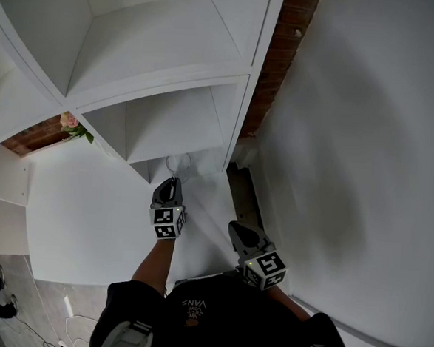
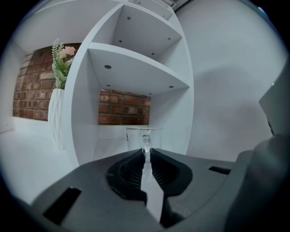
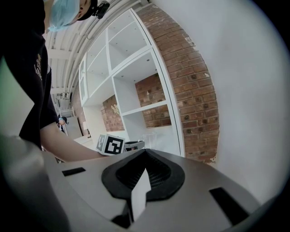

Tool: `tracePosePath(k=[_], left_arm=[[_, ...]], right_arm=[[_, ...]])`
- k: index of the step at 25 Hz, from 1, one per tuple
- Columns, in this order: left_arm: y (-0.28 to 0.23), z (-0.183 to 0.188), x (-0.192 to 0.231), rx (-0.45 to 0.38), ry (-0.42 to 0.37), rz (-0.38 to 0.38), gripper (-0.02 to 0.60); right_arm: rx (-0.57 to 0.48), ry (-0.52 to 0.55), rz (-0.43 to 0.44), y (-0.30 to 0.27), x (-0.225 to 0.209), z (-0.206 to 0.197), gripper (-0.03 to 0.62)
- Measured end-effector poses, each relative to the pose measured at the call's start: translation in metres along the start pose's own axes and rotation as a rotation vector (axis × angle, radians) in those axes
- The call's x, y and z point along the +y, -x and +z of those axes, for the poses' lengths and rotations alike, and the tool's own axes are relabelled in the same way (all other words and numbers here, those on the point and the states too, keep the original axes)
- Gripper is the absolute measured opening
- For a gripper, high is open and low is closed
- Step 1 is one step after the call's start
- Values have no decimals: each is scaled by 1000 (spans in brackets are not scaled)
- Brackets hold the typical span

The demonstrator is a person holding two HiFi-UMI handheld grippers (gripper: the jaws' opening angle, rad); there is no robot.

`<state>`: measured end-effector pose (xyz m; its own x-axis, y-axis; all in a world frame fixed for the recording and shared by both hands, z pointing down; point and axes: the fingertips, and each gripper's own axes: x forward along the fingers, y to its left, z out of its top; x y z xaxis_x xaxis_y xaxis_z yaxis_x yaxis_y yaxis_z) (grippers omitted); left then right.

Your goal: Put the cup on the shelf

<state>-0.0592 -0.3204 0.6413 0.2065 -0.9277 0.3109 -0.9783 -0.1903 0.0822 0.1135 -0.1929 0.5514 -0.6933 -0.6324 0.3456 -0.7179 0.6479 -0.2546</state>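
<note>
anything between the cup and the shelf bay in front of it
Nothing visible does. The left gripper holds the cup by its handle, facing an open shelf bay; the vase stands beyond the divider, to the left.

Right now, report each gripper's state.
Left gripper: closed on the handle of the clear cup.
Right gripper: closed, holding nothing.

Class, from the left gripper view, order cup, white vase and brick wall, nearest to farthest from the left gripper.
1. cup, handle held in the left gripper.
2. white vase, at left.
3. brick wall, behind the shelf.
</note>
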Motion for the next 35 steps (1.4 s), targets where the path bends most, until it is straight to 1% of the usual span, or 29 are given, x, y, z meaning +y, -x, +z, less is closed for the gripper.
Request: tracePosePath(k=[9,19,23,29,35], left_arm=[[-1,-16,-7,44,11,12,25],[-26,-10,-4,68,-4,10,25],[-39,-5,-1,76,-10,14,25],[-58,-5,3,121,-17,12,25],[-72,-1,6,132,-12,4,25]], right_arm=[[-9,-10,0,-1,-4,-2,0],[5,-16,-1,-1,-7,-4,0],[-3,-20,11,-3,-6,-4,0],[11,-10,27,-6,-3,-6,0],[24,-8,34,-9,1,-8,0]])
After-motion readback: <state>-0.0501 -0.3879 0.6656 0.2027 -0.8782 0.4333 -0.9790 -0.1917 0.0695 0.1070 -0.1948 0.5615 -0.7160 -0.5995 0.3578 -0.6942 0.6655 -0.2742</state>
